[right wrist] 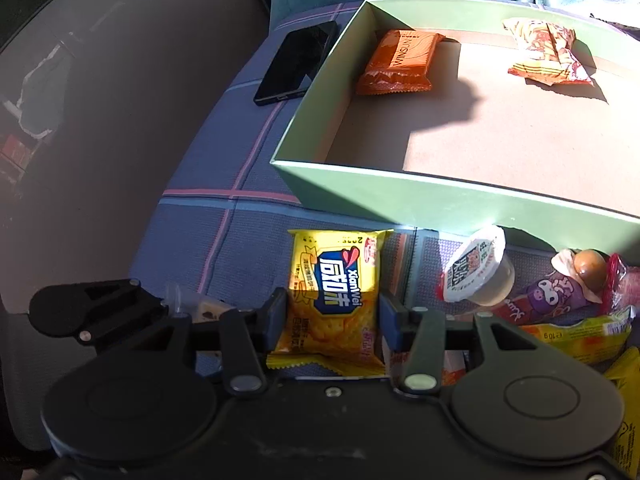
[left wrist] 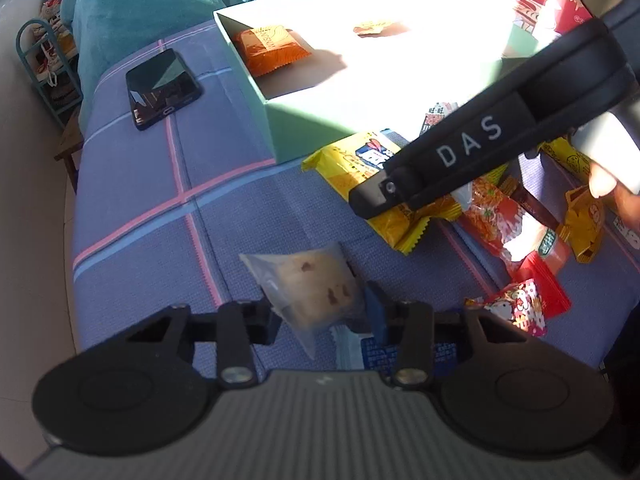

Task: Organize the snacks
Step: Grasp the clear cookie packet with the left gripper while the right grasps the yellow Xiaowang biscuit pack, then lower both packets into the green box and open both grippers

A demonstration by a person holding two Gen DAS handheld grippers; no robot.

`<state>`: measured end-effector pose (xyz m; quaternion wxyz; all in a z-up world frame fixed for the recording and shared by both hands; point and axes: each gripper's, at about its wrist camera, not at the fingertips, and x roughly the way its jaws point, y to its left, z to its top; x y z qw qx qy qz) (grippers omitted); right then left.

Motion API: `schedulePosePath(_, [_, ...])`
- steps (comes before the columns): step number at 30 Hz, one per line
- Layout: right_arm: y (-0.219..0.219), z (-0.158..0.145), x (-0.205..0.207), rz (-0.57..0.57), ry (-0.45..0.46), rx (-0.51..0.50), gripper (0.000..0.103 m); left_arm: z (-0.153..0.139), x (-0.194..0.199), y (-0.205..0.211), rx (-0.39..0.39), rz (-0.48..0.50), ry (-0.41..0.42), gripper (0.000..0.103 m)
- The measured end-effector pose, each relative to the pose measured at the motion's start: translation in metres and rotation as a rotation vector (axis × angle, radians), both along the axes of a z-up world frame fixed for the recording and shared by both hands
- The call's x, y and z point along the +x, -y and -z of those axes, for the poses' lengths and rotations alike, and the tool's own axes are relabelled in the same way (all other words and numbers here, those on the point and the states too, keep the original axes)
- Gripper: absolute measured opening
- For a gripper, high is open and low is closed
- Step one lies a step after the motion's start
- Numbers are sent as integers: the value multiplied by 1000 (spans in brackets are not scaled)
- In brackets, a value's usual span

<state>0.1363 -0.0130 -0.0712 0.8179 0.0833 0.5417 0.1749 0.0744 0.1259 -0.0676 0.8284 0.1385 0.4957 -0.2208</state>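
The right gripper [right wrist: 328, 316] pinches a yellow "XianWei" cracker packet [right wrist: 334, 300] near the green box [right wrist: 440, 196], while the left gripper [left wrist: 324, 312] pinches a clear-wrapped pastry [left wrist: 308, 284] near a bar marked "DAS" [left wrist: 472, 144].

The left gripper [left wrist: 324, 318] consists of a grey ribbed body flanked by two round black discs, from which black linkage arms with silver pivot screws carry two fingers with blue pads. The right gripper [right wrist: 328, 320] has the same construction: black discs, silver screws at the link pivots, blue pads at the finger ends. Seen from the left wrist camera, its black side bar bears the white lettering "DAS" and one small screw near the tip.
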Motion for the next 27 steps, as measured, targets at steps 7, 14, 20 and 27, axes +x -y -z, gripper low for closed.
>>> schedulePosePath(7, [8, -9, -4, 1, 14, 18, 46, -3, -6, -13, -62, -151, -39, 17])
schedulePosePath(14, [13, -24, -12, -11, 23, 71, 46, -19, -11, -22, -66, -253, -25, 17])
schedulePosePath(20, [31, -64, -11, -9, 92, 128, 46, -56, -3, -23, -123, -302, 38, 17])
schedulePosePath(27, [74, -88, 32, 107, 170, 99, 46, -90, 46, 8, -166, -276, 125, 17])
